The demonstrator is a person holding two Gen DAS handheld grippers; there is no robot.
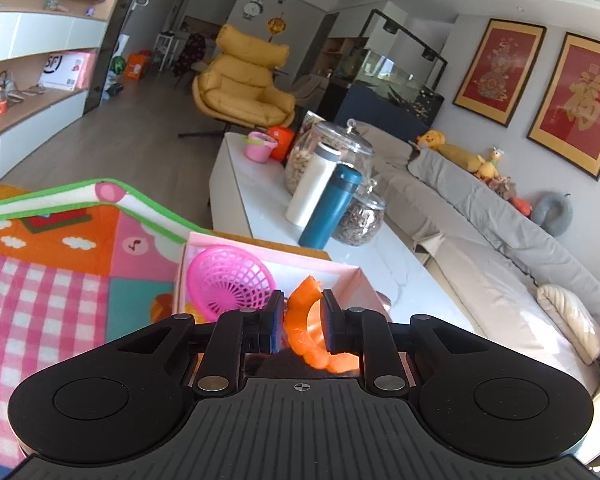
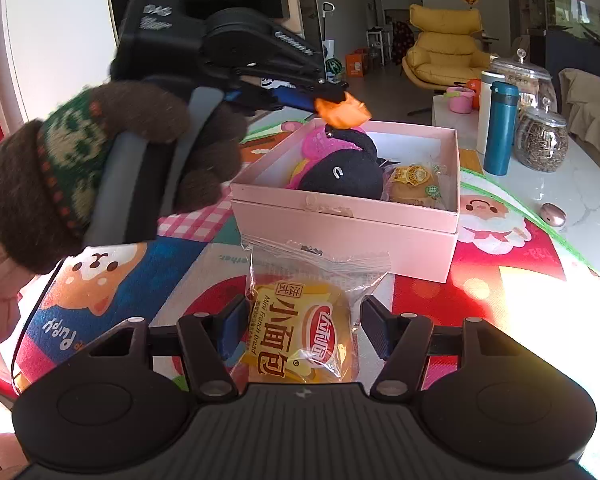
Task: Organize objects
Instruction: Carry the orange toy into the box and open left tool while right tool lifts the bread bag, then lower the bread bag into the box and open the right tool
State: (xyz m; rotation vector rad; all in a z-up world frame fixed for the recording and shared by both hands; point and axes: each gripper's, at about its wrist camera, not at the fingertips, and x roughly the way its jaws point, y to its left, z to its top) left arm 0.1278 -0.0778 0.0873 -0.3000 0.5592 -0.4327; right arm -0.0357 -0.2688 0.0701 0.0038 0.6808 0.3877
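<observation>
Right, from the left wrist we see our left gripper [image 1: 301,320] pinching an orange toy [image 1: 306,320] between narrow jaws, up over the near corner of the pink box [image 1: 350,280]. A pink basket [image 1: 230,280] leans inside that box, which sits on a colourful mat [image 1: 48,276].

Over to the right wrist: our right gripper [image 2: 302,326] has its jaws partly apart around a wrapped bread [image 2: 304,340] on the mat; we cannot tell whether the pads press the wrapper. Ahead, a gloved hand [image 2: 112,168] holds the left gripper above the box, orange toy at its tip. Inside lie a black plush [image 2: 344,174] and another bread [image 2: 414,184].
</observation>
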